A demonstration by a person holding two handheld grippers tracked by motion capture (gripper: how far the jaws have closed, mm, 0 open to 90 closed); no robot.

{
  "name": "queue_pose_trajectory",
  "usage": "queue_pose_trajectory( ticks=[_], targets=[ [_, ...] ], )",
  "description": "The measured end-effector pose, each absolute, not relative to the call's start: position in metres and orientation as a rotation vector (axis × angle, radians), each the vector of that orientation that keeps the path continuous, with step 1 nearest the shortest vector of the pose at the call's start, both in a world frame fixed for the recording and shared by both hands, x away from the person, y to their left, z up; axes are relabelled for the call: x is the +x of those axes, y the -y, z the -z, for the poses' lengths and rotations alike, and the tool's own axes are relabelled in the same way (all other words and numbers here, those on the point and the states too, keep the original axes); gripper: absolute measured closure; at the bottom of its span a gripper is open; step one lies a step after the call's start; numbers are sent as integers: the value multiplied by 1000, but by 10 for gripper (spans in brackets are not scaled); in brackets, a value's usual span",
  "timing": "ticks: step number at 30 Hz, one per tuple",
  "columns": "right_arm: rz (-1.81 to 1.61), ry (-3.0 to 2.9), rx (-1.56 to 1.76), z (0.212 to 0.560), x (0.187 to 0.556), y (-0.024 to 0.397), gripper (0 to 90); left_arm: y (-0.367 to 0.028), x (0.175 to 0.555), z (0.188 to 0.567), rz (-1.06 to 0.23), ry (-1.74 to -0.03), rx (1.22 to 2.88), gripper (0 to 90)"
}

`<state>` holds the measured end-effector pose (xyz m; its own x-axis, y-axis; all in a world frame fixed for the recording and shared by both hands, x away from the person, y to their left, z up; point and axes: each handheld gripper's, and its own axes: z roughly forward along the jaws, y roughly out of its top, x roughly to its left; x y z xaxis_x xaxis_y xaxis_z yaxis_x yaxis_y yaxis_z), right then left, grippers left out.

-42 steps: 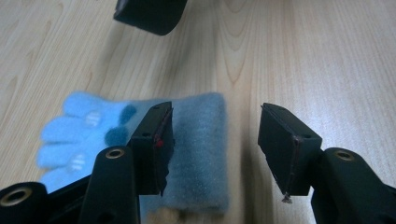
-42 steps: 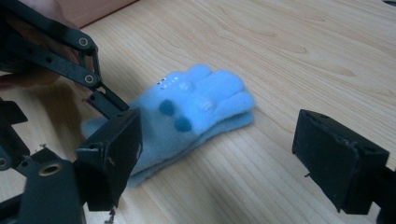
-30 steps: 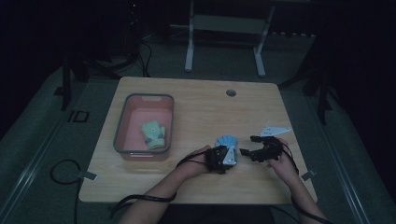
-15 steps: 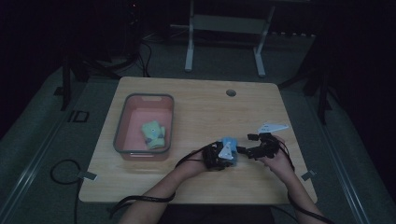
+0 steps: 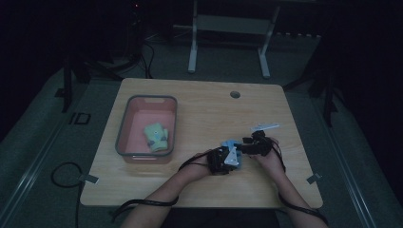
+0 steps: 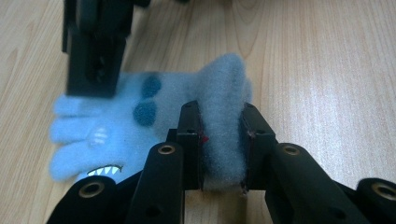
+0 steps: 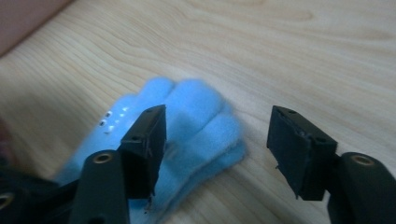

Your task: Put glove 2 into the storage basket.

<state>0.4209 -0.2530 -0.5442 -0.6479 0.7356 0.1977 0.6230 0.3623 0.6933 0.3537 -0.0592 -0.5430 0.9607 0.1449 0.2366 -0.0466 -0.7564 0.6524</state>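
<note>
Your left gripper [image 6: 223, 140] is clamped on the cuff of the light blue glove [image 6: 140, 121] (flat on the wooden table [image 5: 199, 109]). Your right gripper [image 7: 217, 149], jaws just closing but apart, straddles its fingertips. Farther left sits the pink bin [image 5: 124, 135].

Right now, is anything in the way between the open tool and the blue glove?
Nothing visible. The right tool has open jaws over the fingertips of the blue glove, bare table around. The left tool pinches the glove's cuff.
</note>
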Motion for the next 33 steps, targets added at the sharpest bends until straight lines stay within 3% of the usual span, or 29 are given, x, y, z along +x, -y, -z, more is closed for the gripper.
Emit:
queue_pose_trajectory(
  ticks=[5, 18, 23, 33],
  targets=[
    [-1103, -2481, 1209, 549, 414, 245, 360, 58, 354, 544, -348, -71, 2400, 743],
    [-1157, -2568, 1125, 550, 406, 235, 714, 57, 355, 544, -340, -82, 2395, 747],
    [-1153, -2567, 1125, 548, 405, 233, 770, 57, 352, 543, -354, -84, 2396, 748],
    [-1249, -2540, 1120, 530, 407, 233, 786, 48, 351, 525, -369, -101, 2376, 751]
  ],
)
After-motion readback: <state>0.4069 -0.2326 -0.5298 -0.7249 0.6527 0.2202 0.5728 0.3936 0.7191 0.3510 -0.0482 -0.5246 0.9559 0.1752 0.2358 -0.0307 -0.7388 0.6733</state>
